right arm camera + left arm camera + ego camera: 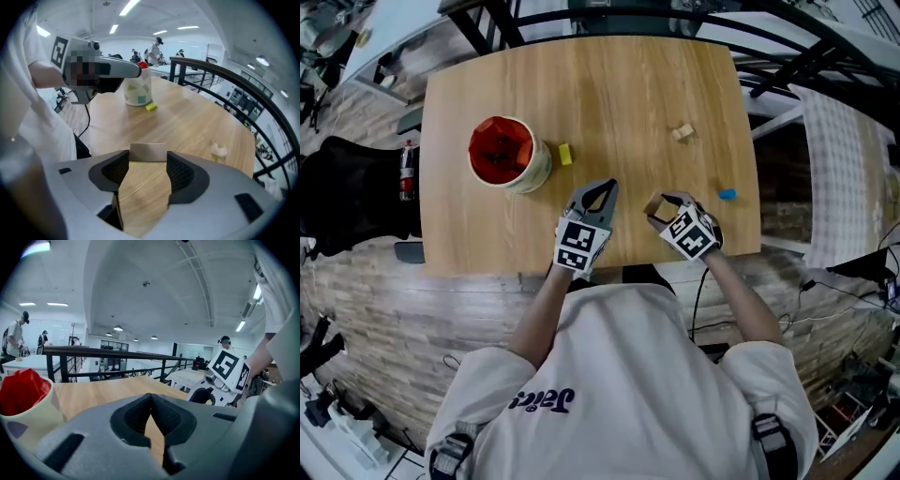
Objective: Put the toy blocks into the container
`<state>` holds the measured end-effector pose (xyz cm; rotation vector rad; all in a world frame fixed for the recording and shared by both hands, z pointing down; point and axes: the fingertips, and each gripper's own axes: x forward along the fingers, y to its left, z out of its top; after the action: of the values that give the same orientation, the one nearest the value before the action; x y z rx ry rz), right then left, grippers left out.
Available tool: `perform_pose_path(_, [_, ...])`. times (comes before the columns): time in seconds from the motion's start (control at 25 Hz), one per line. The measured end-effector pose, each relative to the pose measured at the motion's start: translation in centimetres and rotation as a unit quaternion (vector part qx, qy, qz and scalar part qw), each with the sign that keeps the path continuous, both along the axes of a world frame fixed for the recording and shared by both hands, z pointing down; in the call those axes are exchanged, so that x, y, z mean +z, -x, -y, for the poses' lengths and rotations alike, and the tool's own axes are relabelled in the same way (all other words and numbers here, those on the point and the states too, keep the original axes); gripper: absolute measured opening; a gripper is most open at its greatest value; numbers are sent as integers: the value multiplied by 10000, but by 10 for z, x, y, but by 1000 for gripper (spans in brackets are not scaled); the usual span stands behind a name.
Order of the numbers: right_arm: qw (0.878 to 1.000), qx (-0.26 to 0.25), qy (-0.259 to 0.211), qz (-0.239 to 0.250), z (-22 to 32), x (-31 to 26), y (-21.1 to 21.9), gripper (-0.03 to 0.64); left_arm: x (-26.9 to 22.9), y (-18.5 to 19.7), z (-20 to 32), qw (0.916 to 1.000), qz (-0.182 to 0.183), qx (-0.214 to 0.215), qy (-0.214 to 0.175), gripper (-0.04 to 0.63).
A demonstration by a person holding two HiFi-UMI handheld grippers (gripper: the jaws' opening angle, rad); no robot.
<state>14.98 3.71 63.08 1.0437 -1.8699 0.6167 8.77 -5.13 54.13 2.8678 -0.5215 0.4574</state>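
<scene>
A white cup container (504, 155) with a red inside stands on the table's left half, and a yellow block (565, 154) lies just to its right. Farther right lie a pale wooden block (682, 132) and a small blue block (727, 194). My right gripper (659, 204) hovers near the front edge, shut on a tan wooden block (144, 187) that fills the gap between its jaws. My left gripper (607, 186) is beside it, shut, its tips touching with nothing between them. The right gripper view also shows the container (138, 89), the yellow block (151, 107) and the pale block (218, 150).
The wooden table (619, 84) ends close behind both grippers, at the person's body. A black railing (220, 75) runs beyond the far edge. In the left gripper view the container (23, 399) stands at left and the right gripper's marker cube (229, 367) at right.
</scene>
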Motion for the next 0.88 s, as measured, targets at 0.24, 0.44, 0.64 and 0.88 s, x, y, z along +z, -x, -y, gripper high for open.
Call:
perform_pose_path(0.24, [9886,-1500,-137,8,41,-46,38,259,-16,46,28,9960,-68,-891,-42,8])
perform_pose_path(0.44, [9707,-2376,-349,-11,93,-82,64,259,-26,85,52,9873,-84,-1579,-122,8])
perform_pose_path(0.64, [9456,-3193,-622,14,148,-110,103,259,-33,117,73,9780,-95,-2071,-245,8])
perform_pose_path(0.88, [9143,-3955,-874,-57,204,-142,165,259,-53,166,89,9648,-145,-2610,-303,8])
